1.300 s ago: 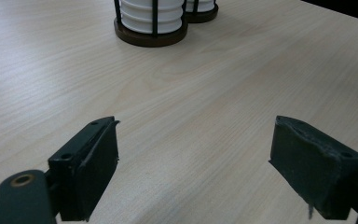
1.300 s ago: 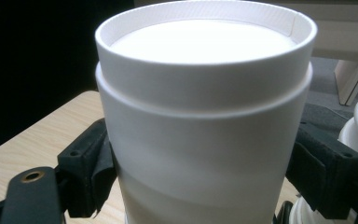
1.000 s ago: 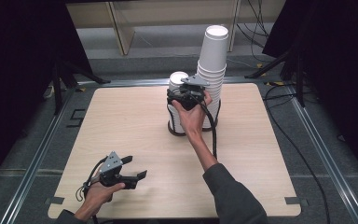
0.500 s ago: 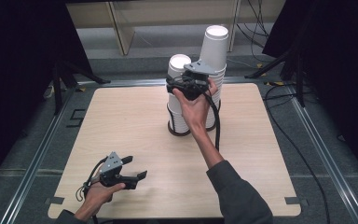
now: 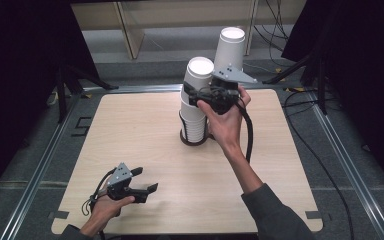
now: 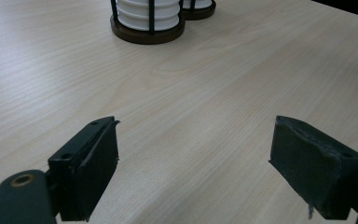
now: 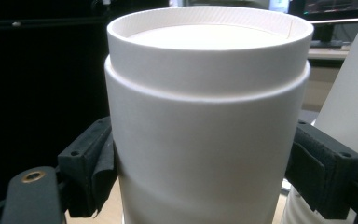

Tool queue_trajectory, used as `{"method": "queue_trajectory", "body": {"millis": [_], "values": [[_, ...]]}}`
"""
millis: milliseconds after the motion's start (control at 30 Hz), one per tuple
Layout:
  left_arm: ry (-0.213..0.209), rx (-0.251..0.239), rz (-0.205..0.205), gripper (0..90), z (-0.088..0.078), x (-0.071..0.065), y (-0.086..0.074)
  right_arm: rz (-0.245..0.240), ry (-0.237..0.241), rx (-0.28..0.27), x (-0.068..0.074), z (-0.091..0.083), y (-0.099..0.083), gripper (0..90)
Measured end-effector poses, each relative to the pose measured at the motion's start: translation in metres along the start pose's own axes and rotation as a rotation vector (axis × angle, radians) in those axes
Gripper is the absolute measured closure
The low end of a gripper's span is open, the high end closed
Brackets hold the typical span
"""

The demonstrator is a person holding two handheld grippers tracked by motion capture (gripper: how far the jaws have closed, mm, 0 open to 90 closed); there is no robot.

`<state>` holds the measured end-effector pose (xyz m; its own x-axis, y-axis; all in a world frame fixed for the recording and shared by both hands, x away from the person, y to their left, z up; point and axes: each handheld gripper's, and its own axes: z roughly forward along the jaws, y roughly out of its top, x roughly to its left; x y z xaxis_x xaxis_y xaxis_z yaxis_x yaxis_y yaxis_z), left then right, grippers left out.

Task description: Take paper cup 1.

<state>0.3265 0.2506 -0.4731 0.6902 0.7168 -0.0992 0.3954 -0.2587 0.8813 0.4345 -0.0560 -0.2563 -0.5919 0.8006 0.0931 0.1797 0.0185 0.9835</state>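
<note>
Lifted higher, right gripper (image 5: 196, 95) fingers clamp a smooth white paper cup (image 5: 198, 80); left gripper (image 5: 142, 186) fingers gape.

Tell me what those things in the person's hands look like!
Each hand holds a black tool with two chunky black jaws. The left tool and right tool each carry a grey three-cornered plate on top, dotted with small dark marks. A black cable trails from the right one. Up close, the pads look worn and frayed. The right arm wears a dark grey sleeve.
</note>
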Motion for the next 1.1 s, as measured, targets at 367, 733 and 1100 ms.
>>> {"method": "queue_trajectory", "body": {"millis": [367,733,1100], "values": [[0.008,-0.005,-0.004,14.7,0.0,0.0,0.0,0.017,0.094,0.091,0.004,-0.013,-0.063,17.9],[0.01,-0.001,-0.002,14.8,-0.001,0.0,0.001,0.037,0.172,0.125,0.002,-0.007,-0.098,17.9],[0.01,-0.003,-0.001,14.8,-0.001,0.0,0.001,0.042,0.221,0.166,0.001,-0.008,-0.125,17.9]]}}
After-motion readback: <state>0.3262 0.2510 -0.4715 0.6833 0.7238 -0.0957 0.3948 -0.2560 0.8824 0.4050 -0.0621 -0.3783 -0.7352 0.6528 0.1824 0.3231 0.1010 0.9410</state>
